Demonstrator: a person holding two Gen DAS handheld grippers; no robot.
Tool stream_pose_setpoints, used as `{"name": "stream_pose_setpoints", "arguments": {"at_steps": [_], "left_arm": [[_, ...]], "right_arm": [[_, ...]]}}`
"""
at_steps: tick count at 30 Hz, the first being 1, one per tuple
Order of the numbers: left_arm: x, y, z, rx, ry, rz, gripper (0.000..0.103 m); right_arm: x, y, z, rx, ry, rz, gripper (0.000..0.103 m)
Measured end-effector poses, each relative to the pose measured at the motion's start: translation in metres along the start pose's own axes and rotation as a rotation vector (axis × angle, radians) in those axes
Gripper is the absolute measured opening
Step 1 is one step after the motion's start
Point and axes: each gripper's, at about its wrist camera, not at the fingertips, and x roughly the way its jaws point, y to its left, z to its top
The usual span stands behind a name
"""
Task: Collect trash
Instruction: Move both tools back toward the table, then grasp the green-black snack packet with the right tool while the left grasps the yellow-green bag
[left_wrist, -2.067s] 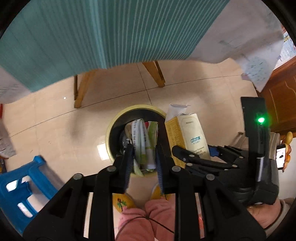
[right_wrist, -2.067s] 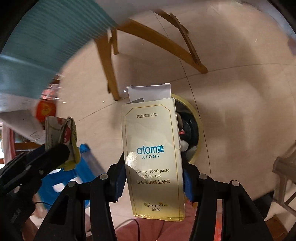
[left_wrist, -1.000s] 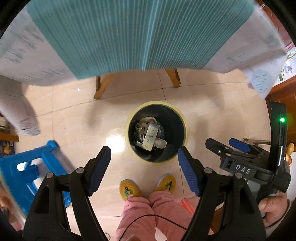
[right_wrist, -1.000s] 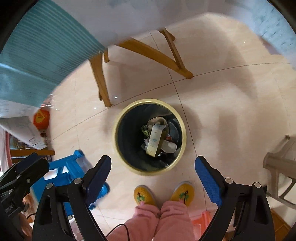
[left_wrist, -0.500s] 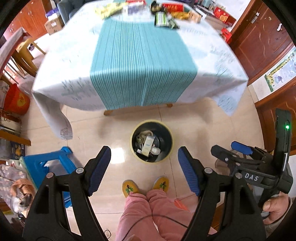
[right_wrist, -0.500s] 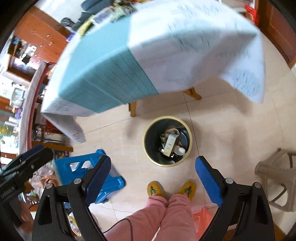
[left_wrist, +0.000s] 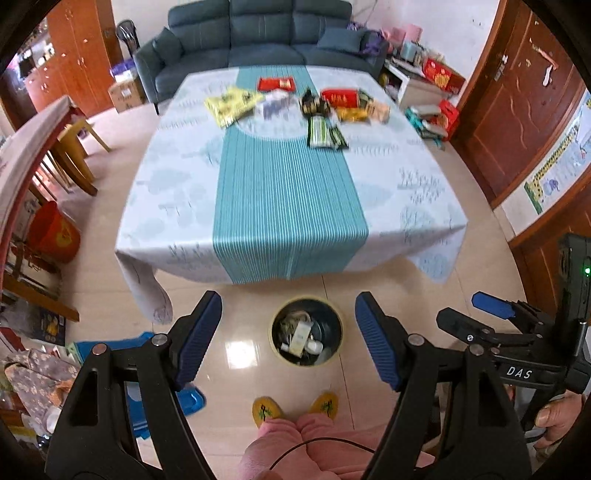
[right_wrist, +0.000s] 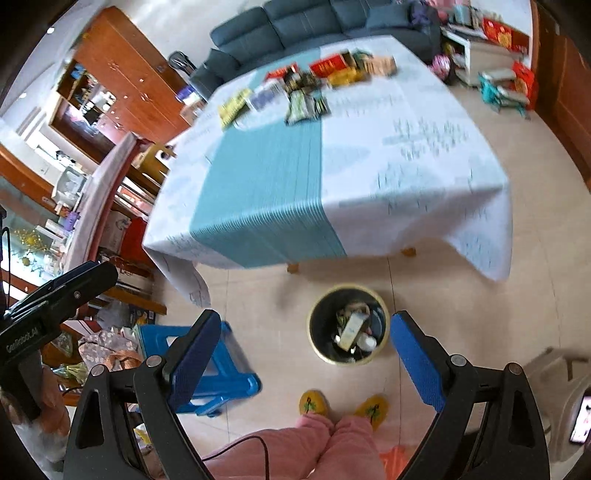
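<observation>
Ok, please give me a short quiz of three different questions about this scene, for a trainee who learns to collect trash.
1. True or false: the left gripper holds a wrapper.
2. Where is the bin? A) on the table B) on the floor in front of the table C) on the sofa
3. Fill in: the packets not yet collected lie on the far part of the ____.

Key:
1. False. Both the left gripper and the right gripper are open with nothing between the jaws.
2. B
3. table

Blurred packets (left_wrist: 325, 133) on table (left_wrist: 291, 206)
</observation>
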Motion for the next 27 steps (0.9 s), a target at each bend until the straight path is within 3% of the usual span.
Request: {"name": "stream_pose_setpoints", "arguments": {"at_steps": [5, 9, 15, 21, 27], "left_arm": [[-0.023, 0.0, 0.022, -0.025, -0.073, 0.032, 0.072], [-0.036, 0.0, 0.039, -0.044, -0.111, 0.046, 0.081], [-0.042, 0.001, 0.066, -0.045, -0.159, 0.073, 0.081], [-0.025, 0.012, 0.098, -0.037, -0.163, 0.083, 0.081], [0.021, 0.037, 0.142, -0.034, -0.147, 0.071, 0.081]], "right_arm": [[-0.014, 0.006, 0.023, -0.048, -0.047, 0.012, 0.095], [-0.016, 0.008, 0.047, -0.083, -0.068, 0.03, 0.097], [-0.012, 0.015, 0.083, -0.135, -0.088, 0.043, 0.097], [0.009, 0.027, 0.131, -0.174, -0.096, -0.015, 0.097], [0.056, 0.041, 0.188, -0.195, -0.088, -0.076, 0.097]]}}
